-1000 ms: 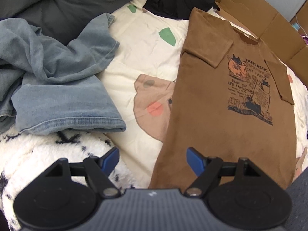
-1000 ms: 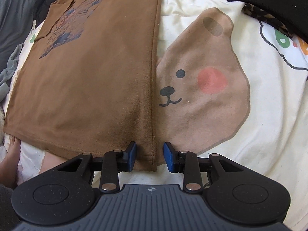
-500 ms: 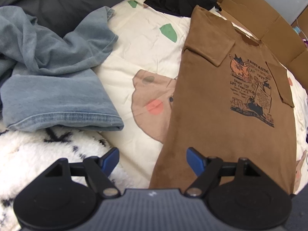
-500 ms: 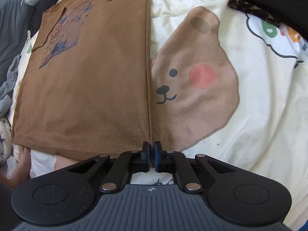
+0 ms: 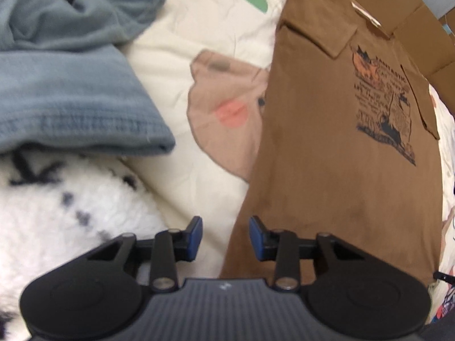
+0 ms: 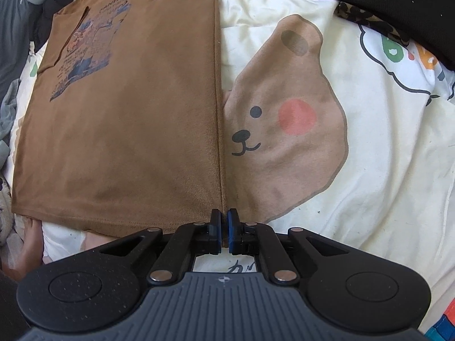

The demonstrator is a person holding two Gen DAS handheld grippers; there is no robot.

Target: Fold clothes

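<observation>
Soft, even light fills both views, with no hard glare. The left wrist view is smeared by motion blur: the blue garment (image 5: 76, 102) and white fleece (image 5: 65, 207) look streaked. The right wrist view is sharp. Fisheye bending curves the edges, and corners fall dark.

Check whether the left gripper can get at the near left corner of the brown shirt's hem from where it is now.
Probably yes. The left gripper is closing with the brown shirt hem corner between its pads, nothing covering that edge. The jeans lie clear to the side.
</observation>
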